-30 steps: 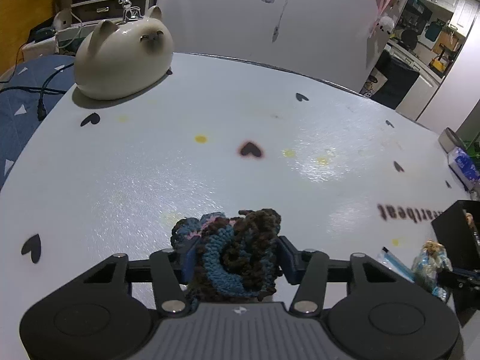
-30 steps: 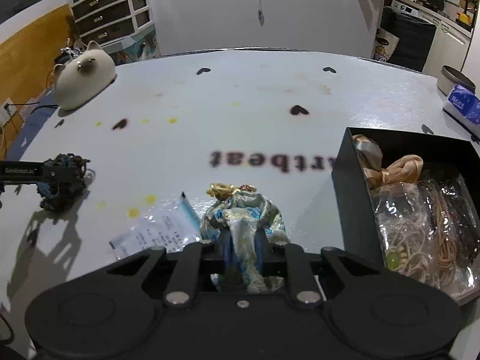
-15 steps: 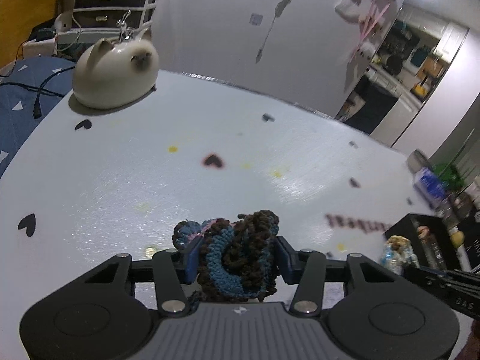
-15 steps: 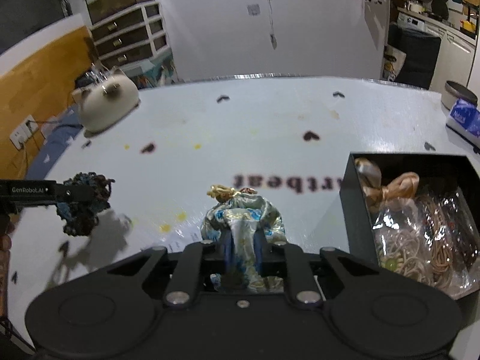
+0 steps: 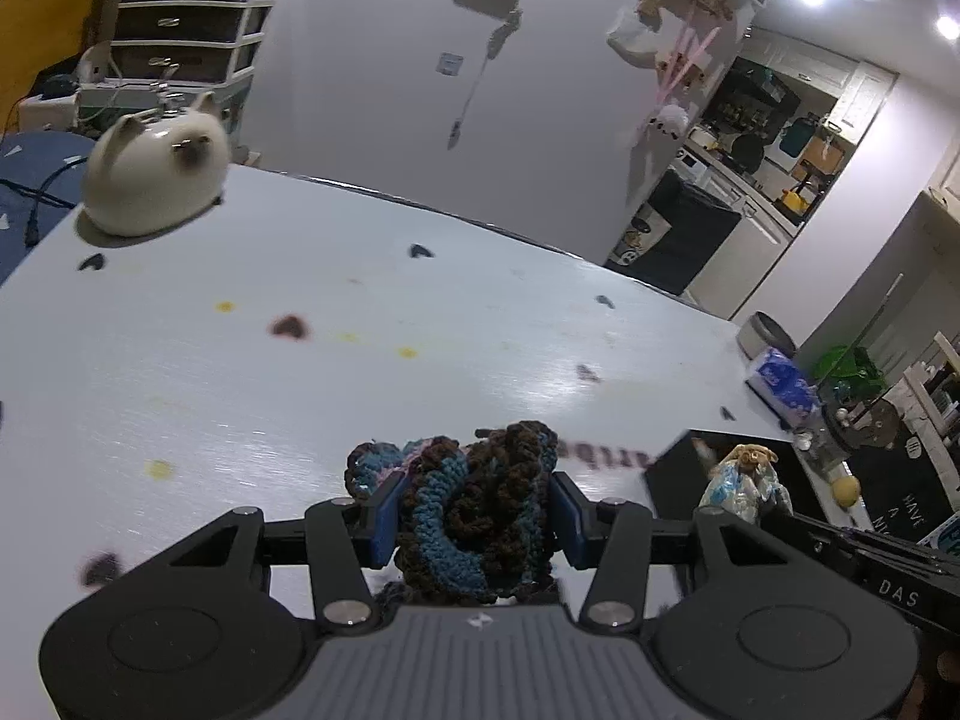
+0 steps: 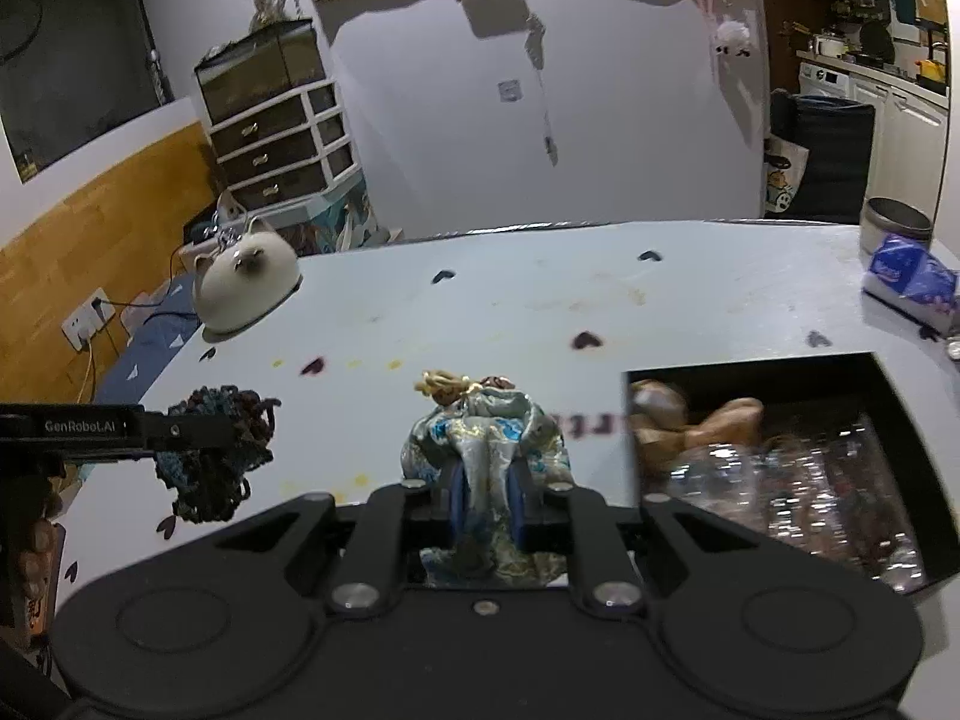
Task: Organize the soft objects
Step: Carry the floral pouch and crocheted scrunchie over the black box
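Observation:
My left gripper (image 5: 474, 519) is shut on a crocheted blue and brown yarn piece (image 5: 474, 510) and holds it above the white table (image 5: 300, 396). It also shows in the right wrist view (image 6: 210, 456), at the left. My right gripper (image 6: 486, 498) is shut on a silky blue and gold drawstring pouch (image 6: 483, 438), held in the air just left of the open black box (image 6: 900, 396). The pouch also shows in the left wrist view (image 5: 741, 483), over the box's near edge (image 5: 666, 462).
The black box holds a tan bow (image 6: 714, 426) and clear bags of bands (image 6: 840, 492). A cream cat-shaped ceramic (image 5: 153, 177) stands at the table's far left. A blue tissue pack (image 6: 909, 285) and a grey tin (image 6: 894, 225) sit at the far right edge.
Both grippers have lifted their loads off the table and risen. The right gripper with the pouch has moved closer to the black box; the paper slip under it is out of view.

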Demonstrator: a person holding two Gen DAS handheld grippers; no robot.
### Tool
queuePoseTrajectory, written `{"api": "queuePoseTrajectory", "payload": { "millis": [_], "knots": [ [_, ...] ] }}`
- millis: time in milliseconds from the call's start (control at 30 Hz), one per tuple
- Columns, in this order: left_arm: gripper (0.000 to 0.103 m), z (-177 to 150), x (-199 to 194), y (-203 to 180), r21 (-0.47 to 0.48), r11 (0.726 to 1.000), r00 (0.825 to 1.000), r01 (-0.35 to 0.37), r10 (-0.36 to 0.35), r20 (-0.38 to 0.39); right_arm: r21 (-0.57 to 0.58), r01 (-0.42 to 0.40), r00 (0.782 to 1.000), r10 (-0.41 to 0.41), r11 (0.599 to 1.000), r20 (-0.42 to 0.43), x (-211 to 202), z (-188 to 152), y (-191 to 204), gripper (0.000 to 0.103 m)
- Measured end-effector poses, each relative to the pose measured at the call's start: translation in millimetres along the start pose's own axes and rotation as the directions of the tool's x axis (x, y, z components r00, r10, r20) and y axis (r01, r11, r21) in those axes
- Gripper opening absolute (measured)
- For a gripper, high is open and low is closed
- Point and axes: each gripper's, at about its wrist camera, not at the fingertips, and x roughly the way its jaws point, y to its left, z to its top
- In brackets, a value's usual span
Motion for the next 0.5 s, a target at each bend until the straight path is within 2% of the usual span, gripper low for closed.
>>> {"api": "queuePoseTrajectory", "payload": {
  "millis": [500],
  "knots": [
    [0.051, -24, 41, -146, 0.069, 0.994, 0.996, 0.085, -0.085, -0.004, 0.041, 0.017, 0.999, -0.019, 0.999, 0.049, -52, 11, -132, 0.016]
  ]
}}
